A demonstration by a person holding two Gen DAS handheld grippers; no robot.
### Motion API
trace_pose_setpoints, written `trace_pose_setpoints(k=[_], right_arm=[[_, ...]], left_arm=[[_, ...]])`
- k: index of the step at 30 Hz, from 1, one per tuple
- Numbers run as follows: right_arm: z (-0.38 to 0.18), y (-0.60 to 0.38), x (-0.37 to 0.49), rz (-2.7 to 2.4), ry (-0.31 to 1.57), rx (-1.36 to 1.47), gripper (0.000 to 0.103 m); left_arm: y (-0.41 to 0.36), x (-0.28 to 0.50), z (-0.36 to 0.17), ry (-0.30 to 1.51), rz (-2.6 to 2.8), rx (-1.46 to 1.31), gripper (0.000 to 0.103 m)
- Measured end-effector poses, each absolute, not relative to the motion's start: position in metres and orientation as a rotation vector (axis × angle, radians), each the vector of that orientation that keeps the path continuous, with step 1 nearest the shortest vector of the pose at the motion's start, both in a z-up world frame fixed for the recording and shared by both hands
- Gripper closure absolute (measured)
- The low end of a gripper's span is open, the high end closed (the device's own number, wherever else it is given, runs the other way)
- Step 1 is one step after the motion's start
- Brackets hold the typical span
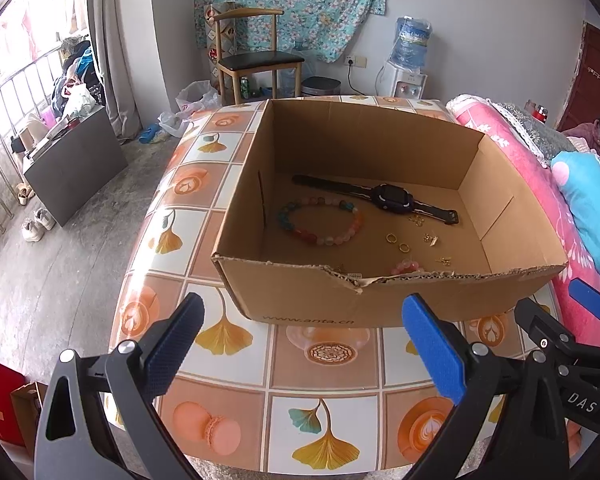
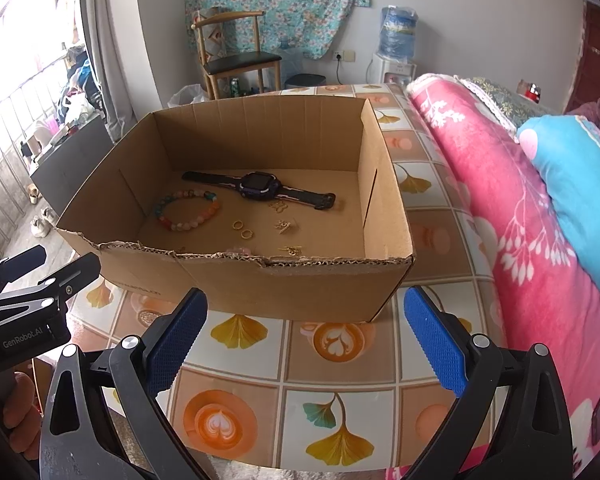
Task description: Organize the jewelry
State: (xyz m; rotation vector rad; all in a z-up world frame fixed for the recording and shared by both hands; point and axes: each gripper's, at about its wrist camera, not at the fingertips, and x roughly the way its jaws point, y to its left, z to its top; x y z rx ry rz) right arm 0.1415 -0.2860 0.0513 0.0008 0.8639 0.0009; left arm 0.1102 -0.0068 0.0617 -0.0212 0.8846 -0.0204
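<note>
An open cardboard box (image 1: 300, 300) (image 2: 260, 284) stands on the tiled table. Inside lie a dark smartwatch (image 1: 392, 196) (image 2: 260, 188), a multicoloured bead bracelet (image 1: 320, 220) (image 2: 188, 210), two gold rings (image 1: 396, 242) (image 2: 242, 229) and small gold earrings (image 1: 430, 239) (image 2: 284, 225). A pink bead piece (image 1: 408, 268) peeks over the torn front wall. My left gripper (image 1: 300, 348) hangs open in front of the box, nothing between its blue pads. My right gripper (image 2: 306, 340) is open too, beside it and equally short of the box.
The table (image 1: 228, 384) has a patterned oilcloth of leaves and coffee cups. A pink quilt (image 2: 520, 208) and blue pillow (image 2: 580, 184) crowd the right edge. Behind are a wooden chair (image 1: 256, 60) and water dispenser (image 1: 408, 60). The floor drops off left.
</note>
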Motion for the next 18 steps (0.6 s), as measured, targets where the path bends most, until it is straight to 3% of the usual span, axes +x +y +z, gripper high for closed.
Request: trace_pose_setpoints(k=[18], right_arm=[[0.0530,-0.2828,0.1406,0.003,0.862,0.002,0.008]], left_arm=[[-0.0062,0.1082,0.0662,0.882,-0.006,-0.028,0.006]])
